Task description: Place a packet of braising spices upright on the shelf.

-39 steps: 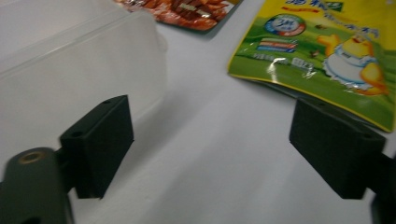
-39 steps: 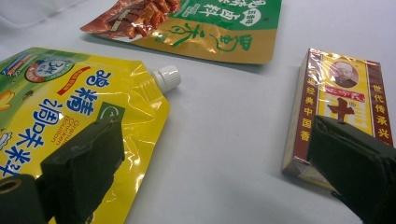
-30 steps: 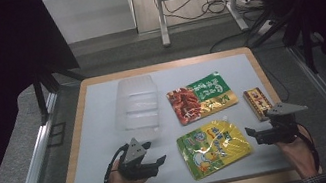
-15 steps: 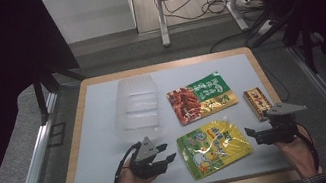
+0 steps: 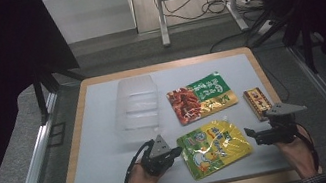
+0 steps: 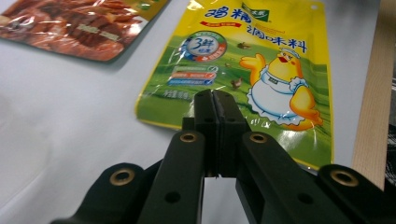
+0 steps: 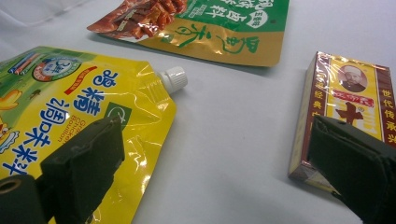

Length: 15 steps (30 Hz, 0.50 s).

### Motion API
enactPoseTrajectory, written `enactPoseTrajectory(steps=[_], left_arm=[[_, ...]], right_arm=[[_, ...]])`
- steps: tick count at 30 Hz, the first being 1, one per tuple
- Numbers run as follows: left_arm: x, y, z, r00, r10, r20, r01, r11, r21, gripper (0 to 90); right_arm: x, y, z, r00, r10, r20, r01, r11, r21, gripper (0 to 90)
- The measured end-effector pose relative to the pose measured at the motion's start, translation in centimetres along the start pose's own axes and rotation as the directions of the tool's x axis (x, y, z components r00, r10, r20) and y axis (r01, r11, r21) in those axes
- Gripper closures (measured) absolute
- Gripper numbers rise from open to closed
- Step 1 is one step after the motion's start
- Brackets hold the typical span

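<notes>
Jaws pressed flat together is how we see our left gripper (image 6: 215, 100): its two black pads meet with no gap, having just been closing, and nothing is caught between them. Their tips sit just at the lower edge of the yellow pouch (image 6: 261, 79), over its green printed band, and we cannot tell whether they touch the foil. From the high view the left gripper (image 5: 174, 154) lies right beside the left edge of the yellow pouch (image 5: 214, 146), which rests flat on the white bench (image 5: 102, 132) near the front edge.

Our right gripper (image 7: 210, 172) has its jaws standing wide apart, holding nothing. One jaw hangs over the corner of the yellow pouch (image 7: 88, 98) near its white screw cap (image 7: 173, 77); the other stands in front of the small red and yellow box (image 7: 345, 98). In the high view the right gripper (image 5: 255, 135) sits just off the pouch's right side, with the box (image 5: 257, 102) behind it.

Farther back lies the red and green packet (image 5: 202, 96), and to its left a clear plastic tray (image 5: 137, 107).
</notes>
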<state>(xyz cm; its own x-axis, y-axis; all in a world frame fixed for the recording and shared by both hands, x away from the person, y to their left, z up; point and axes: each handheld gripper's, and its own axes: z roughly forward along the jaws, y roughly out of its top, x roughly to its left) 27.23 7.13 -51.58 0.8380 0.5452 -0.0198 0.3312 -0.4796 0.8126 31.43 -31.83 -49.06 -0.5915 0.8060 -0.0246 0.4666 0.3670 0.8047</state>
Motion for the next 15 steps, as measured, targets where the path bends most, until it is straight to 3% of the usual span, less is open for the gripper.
enactPoseTrajectory(steps=[6,15], left_arm=[[-0.7,0.7,1.4,0.9995,0.03,0.011,-0.029,0.9995,-0.012,89.9],[-0.6,1.1,3.5,0.9984,0.054,0.018,-0.054,0.9985,0.005,90.0]], right_arm=[[0.1,0.0,0.0,1.0,-0.001,-0.007,0.001,1.0,-0.002,4.2],[0.2,0.0,0.2,0.9999,-0.003,-0.016,0.003,1.0,0.007,4.2]])
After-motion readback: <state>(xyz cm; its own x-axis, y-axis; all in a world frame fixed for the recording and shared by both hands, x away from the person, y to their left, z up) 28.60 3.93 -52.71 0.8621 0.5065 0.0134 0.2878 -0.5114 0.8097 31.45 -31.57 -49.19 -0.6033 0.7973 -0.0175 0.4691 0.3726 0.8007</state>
